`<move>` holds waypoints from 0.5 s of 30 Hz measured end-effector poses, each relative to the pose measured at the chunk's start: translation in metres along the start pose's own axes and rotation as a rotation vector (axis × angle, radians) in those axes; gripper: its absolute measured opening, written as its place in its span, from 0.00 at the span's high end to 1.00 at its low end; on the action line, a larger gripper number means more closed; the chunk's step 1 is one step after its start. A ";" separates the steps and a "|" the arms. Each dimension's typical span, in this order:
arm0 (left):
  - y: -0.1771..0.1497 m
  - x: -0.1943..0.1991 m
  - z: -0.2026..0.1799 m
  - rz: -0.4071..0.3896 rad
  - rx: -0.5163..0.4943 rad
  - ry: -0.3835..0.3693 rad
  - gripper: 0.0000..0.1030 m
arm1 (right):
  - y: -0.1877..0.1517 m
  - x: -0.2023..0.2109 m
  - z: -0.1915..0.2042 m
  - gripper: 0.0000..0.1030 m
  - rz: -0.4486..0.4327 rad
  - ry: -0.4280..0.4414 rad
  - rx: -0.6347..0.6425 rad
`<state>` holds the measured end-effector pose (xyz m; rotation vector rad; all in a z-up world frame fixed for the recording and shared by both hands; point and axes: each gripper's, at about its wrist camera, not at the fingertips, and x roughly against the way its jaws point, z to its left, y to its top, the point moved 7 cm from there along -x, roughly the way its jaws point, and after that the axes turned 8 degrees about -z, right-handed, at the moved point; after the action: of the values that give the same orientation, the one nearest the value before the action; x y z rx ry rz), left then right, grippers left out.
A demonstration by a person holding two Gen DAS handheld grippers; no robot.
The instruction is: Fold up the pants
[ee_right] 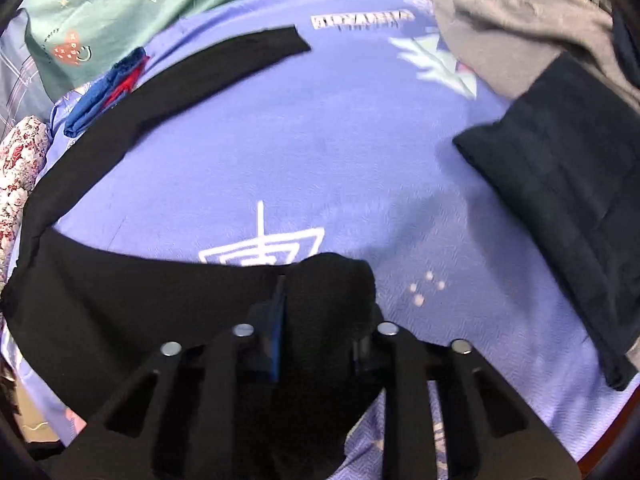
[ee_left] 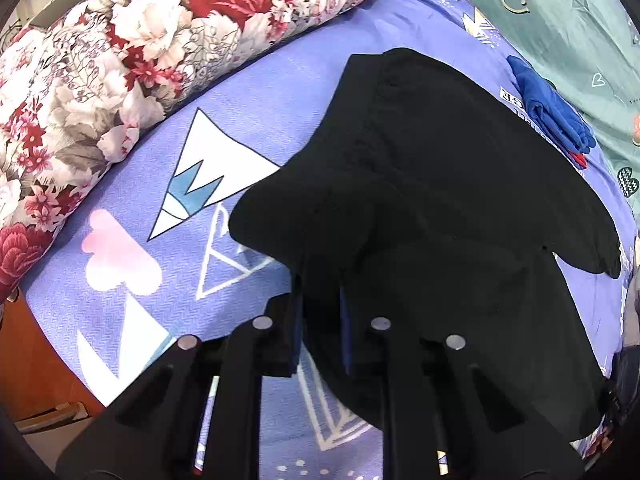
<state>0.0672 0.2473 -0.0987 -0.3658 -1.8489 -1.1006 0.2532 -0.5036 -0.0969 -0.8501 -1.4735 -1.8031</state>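
Observation:
The black pants (ee_left: 432,168) lie on a purple patterned bed sheet (ee_left: 132,216). In the left wrist view my left gripper (ee_left: 320,300) is shut on a fold of the black pants, with cloth bunched between and over the fingers. In the right wrist view the pants (ee_right: 132,312) curve from the lower left up to the far middle. My right gripper (ee_right: 320,292) is shut on a bunched edge of the pants, lifted slightly off the sheet (ee_right: 340,152). The fingertips of both grippers are hidden by cloth.
A floral quilt (ee_left: 132,40) lies along the left. A folded blue and red garment (ee_left: 552,116) sits by a green sheet (ee_left: 560,12); it also shows in the right wrist view (ee_right: 104,92). A folded dark garment (ee_right: 568,208) and a grey one (ee_right: 512,28) lie at the right.

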 end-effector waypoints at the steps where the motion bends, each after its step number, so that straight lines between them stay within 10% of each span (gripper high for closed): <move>1: 0.000 0.000 0.000 0.001 0.003 0.005 0.87 | 0.004 0.004 0.000 0.81 -0.029 -0.013 -0.007; 5: -0.001 -0.001 0.002 0.009 0.014 0.000 0.87 | 0.030 0.022 -0.002 0.82 -0.151 -0.063 -0.027; 8: -0.003 -0.003 0.004 0.008 0.017 0.002 0.87 | 0.028 -0.001 -0.003 0.80 -0.081 -0.102 -0.007; 15: -0.006 -0.004 0.010 0.024 0.040 -0.020 0.86 | 0.026 0.005 -0.020 0.40 -0.110 -0.242 -0.022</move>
<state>0.0603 0.2526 -0.1070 -0.3764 -1.8766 -1.0454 0.2703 -0.5276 -0.0811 -1.0476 -1.6831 -1.8501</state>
